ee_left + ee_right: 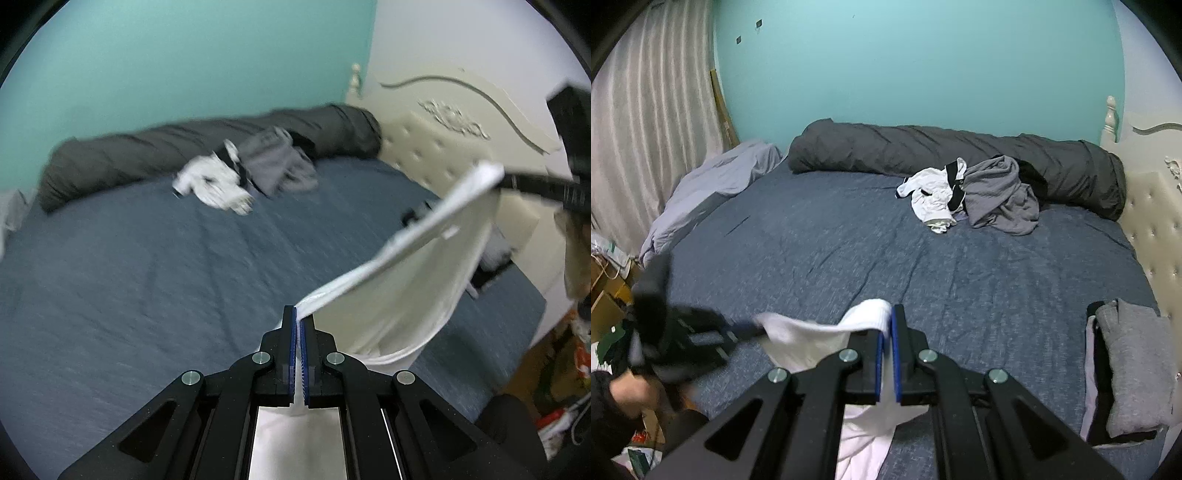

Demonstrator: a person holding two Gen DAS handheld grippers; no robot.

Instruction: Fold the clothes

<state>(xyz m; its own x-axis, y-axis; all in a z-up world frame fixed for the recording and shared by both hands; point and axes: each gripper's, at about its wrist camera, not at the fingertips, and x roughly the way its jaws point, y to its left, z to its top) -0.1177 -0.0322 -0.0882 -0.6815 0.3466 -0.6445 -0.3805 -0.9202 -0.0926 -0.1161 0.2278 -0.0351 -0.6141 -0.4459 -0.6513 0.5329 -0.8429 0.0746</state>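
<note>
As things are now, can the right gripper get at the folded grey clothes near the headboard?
Probably not yet. The right gripper is shut on the white garment, which the left gripper also clamps. The bed toward the folded grey clothes looks free, but the jaws must first release.

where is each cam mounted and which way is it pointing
Left wrist: on the left gripper, looking along its fingers across the bed toward the headboard; the right gripper shows at right.
Right wrist: on the right gripper, facing the teal wall; the left gripper and hand show at left.
Shared: white garment, clothes pile, dark duvet.
</note>
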